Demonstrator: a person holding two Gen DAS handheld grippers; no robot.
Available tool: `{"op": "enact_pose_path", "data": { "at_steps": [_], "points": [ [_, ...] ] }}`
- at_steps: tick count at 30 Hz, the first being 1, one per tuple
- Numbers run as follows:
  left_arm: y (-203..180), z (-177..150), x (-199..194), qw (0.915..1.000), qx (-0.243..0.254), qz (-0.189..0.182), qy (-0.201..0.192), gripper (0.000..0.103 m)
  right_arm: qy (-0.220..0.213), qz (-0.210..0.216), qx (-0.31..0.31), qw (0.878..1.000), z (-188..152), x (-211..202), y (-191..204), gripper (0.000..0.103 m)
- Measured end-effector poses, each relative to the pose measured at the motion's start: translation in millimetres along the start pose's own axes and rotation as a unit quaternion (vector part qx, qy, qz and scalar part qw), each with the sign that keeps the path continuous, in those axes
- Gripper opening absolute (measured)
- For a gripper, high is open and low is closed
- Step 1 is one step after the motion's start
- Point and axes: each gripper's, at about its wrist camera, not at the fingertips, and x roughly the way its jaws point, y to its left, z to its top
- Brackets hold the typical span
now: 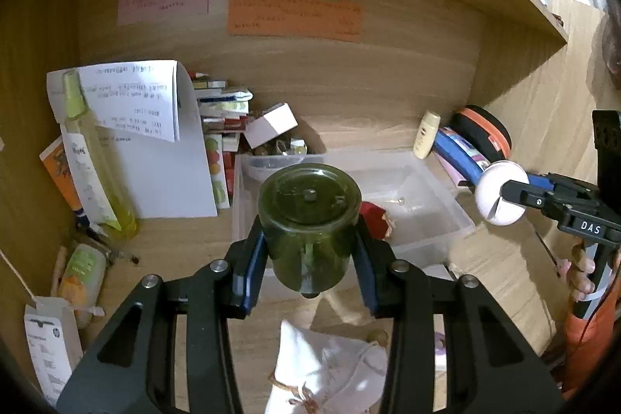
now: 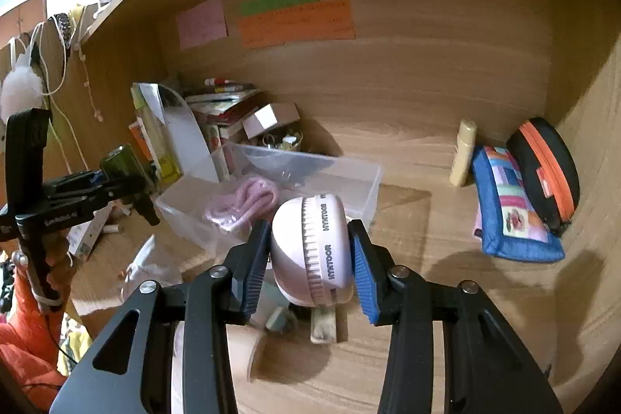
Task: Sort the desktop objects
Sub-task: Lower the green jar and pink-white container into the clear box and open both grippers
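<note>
1. Both blue-padded fingers (image 1: 252,258) of the left gripper (image 1: 308,260) are clamped on a dark green jar (image 1: 310,220), one pad on each side, so it's carried on its side with the lid end pointing away, over the near edge of the clear plastic bin (image 1: 446,216).
2. Same deal on the right: the right gripper (image 2: 310,260) is closed on a pale pink round gadget (image 2: 310,247), pinched across its flat faces so the ridged seam band and its lettering run between the pads. It's held above the desk (image 2: 465,336), just in front of the bin.
3. The side-on grips are probably there to keep round stuff from rolling out, judging by the pad placement.
4. Jar look: translucent olive glass or plastic, a small knob in the middle of the lid.
5. Inside the bin, something pink and loopy (image 2: 242,206) is seen from the right view, and a red scrap (image 1: 374,218) from the left.
6. Further out, at 10 o'clock from the jar, a yellow spray bottle (image 1: 87,158) is leaned by papers; at 2 o'clock, a cream bottle (image 1: 426,134), blue pouch (image 2: 512,204) and black-orange case (image 2: 547,169) are parked against the wall.
</note>
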Motion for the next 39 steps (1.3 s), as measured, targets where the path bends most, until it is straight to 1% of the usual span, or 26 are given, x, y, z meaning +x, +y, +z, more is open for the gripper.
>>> {"op": "enact_pose_path", "data": {
  "at_steps": [10, 14, 18, 24, 27, 30, 32, 35, 39],
  "points": [
    [11.7, 23.1, 9.9, 0.9998, -0.005, -0.001, -0.019, 0.041, -0.004, 0.009, 0.001, 1.000, 22.8, 20.8, 1.4, 0.037],
    [13.3, 28.5, 19.2, 0.9998, -0.002, 0.003, -0.019, 0.041, -0.002, 0.015, 0.002, 1.000, 28.2, 31.1, 1.5, 0.037],
    [16.3, 29.7, 36.4, 1.0000, -0.003, 0.005, -0.003, 0.041, 0.013, 0.016, 0.002, 1.000, 29.3, 48.2, 2.4, 0.037],
    [26.1, 21.8, 72.3, 0.9990, -0.013, 0.006, 0.042, 0.041, 0.053, 0.007, 0.001, 0.999, 19.9, 78.3, 1.5, 0.037],
    [27.5, 17.0, 84.0, 0.9984, -0.013, 0.021, 0.050, 0.041, 0.067, 0.002, 0.000, 0.998, 14.7, 88.9, 1.1, 0.037],
    [25.4, 11.7, 94.2, 0.9978, -0.008, 0.025, 0.062, 0.041, 0.080, -0.014, -0.008, 0.997, 10.2, 98.4, 3.0, 0.037],
    [23.0, 9.9, 95.1, 0.9977, 0.000, 0.033, 0.060, 0.041, 0.086, -0.020, -0.015, 0.996, 7.0, 103.3, 4.8, 0.037],
    [19.4, 8.1, 96.4, 0.9976, 0.006, 0.030, 0.062, 0.041, 0.095, -0.018, -0.023, 0.995, 2.9, 108.9, 7.9, 0.037],
    [17.8, 3.5, 107.0, 0.9962, 0.010, 0.034, 0.080, 0.041, 0.104, -0.015, -0.031, 0.994, -3.0, 115.3, 13.1, 0.037]
  ]
}}
